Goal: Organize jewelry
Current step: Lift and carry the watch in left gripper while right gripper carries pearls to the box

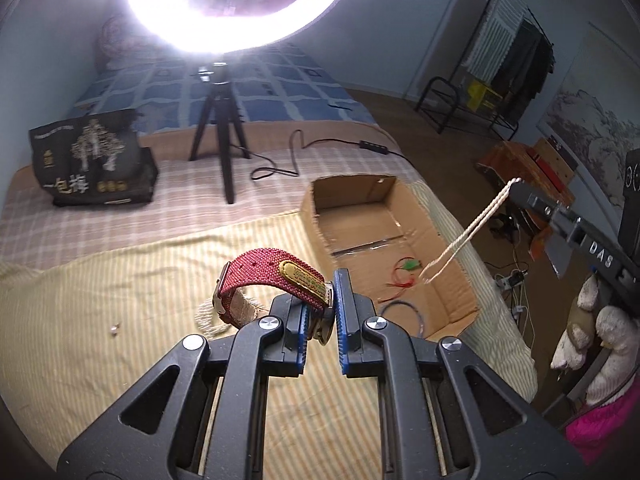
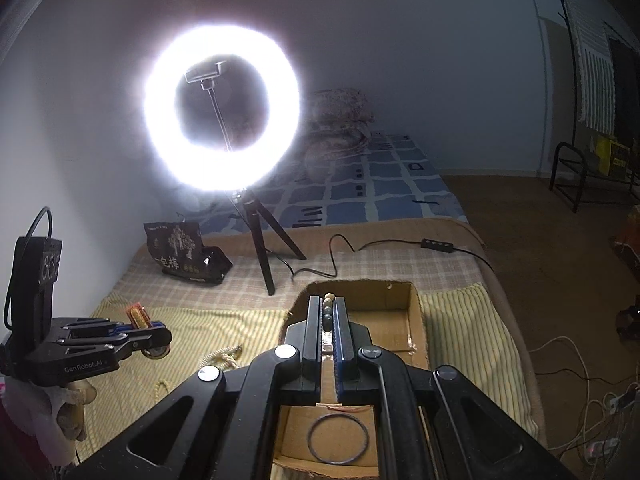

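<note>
Cardboard forms the open box (image 1: 360,216), a shallow, rough-edged rectangle on the striped yellow cloth (image 1: 120,300), its long axis running away from the cameras. A thin dark ring (image 2: 338,438) and red cord (image 1: 400,276) lie flat on its floor. The left gripper (image 1: 322,320) is clamped on a watch (image 1: 276,280) with a woven red strap, held above the cloth just left of the box, strap arching leftward. The right gripper (image 2: 328,320) pinches a pale beaded strand (image 1: 464,232) that hangs slanting down into the box.
</note>
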`<state>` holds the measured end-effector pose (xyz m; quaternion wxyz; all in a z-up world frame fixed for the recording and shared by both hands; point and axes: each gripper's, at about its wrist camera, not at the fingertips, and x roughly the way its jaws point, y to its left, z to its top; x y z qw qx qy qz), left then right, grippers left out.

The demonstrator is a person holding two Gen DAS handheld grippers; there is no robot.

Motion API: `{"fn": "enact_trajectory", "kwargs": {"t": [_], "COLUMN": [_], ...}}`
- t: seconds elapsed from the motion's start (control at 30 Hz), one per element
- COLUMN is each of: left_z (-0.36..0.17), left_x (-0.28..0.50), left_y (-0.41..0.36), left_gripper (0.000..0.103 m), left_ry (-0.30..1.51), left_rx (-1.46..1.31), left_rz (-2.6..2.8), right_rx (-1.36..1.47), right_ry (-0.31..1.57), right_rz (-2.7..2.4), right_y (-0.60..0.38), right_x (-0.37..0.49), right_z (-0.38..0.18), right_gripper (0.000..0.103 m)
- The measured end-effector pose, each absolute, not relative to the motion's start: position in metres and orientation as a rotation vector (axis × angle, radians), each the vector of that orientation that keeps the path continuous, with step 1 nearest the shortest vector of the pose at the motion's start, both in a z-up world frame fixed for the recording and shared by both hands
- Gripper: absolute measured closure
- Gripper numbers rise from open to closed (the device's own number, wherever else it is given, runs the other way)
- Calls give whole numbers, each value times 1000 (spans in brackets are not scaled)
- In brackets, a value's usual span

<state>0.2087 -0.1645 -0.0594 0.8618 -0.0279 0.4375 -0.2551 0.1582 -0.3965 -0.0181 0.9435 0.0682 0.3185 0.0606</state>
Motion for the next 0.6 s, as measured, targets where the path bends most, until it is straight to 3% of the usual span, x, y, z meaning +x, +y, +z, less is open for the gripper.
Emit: {"fn": "enact_trajectory", "kwargs": {"t": [0.6], "left_z": [-91], "left_x": [228], "left_y": [-243], "left_gripper": [93], "left_ry": [952], "left_rx": [-41], "left_rz": [-598], "right_rx": [152], "right_ry": [749], "right_rz": [116], "right_y": [-438], "right_x": [144], "right_z": [-53], "right_gripper": [101]}}
